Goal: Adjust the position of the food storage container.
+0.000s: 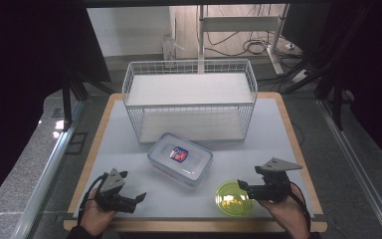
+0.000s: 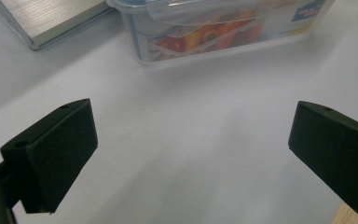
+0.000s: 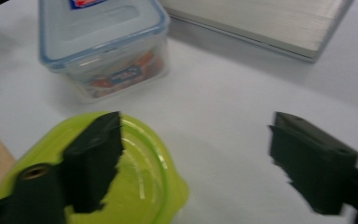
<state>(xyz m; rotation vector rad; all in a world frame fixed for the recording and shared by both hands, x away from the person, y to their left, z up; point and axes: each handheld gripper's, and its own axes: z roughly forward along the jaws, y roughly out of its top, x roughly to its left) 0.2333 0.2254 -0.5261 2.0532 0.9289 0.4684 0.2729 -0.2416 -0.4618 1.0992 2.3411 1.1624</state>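
Nothing is grasped yet. The right gripper point(image 1: 244, 187), jaws apart and empty, hovers at 3 o'clock of the green bowl point(image 1: 234, 198). The left gripper point(image 1: 135, 197) waits released at 8 o'clock of the clear lidded food container point(image 1: 180, 159).

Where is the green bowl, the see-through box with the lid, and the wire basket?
green bowl point(image 1: 234, 198), high view, on its inside bottom.
see-through box point(image 1: 180, 158), high view, on the middle of its lid.
wire basket point(image 1: 251, 84), high view, on its right rim wire.
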